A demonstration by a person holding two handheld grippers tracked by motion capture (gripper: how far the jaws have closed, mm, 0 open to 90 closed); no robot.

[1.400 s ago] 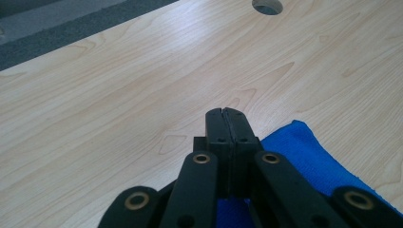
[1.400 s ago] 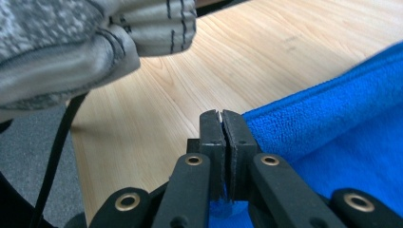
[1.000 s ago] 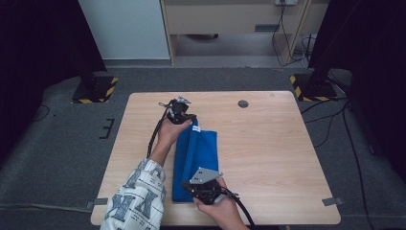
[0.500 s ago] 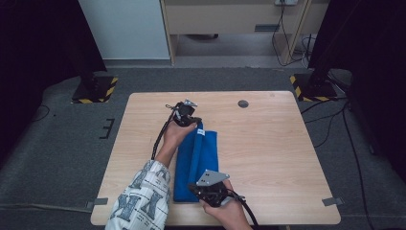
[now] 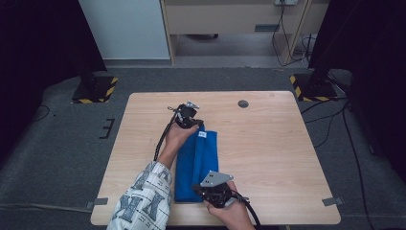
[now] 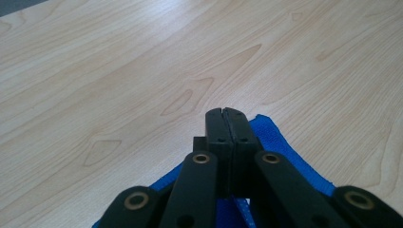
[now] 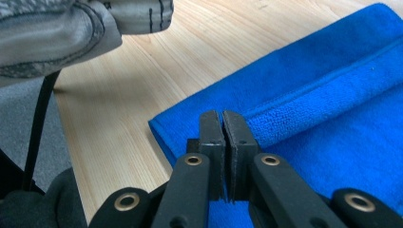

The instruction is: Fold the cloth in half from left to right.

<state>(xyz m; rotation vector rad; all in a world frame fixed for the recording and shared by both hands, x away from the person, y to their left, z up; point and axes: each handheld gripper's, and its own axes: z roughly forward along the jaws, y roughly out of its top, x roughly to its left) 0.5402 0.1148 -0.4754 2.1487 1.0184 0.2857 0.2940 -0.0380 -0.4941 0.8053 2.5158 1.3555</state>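
Left gripper first: jaws pressed tight together, with the far corner of the blue towel bunched under them; whether a fold is actually caught between the pads, I cannot tell. Right gripper is the same picture, jaws clamped shut over the towel's near edge, right on the thick folded hem. The towel itself lies folded into a long strip in the middle of the wooden table, one gripper at each end of it. This looks like the folding step, with both ends pinned. The next move calls for lifting both ends together and carrying one side across the towel evenly, so the strip doesn't twist or slip free.
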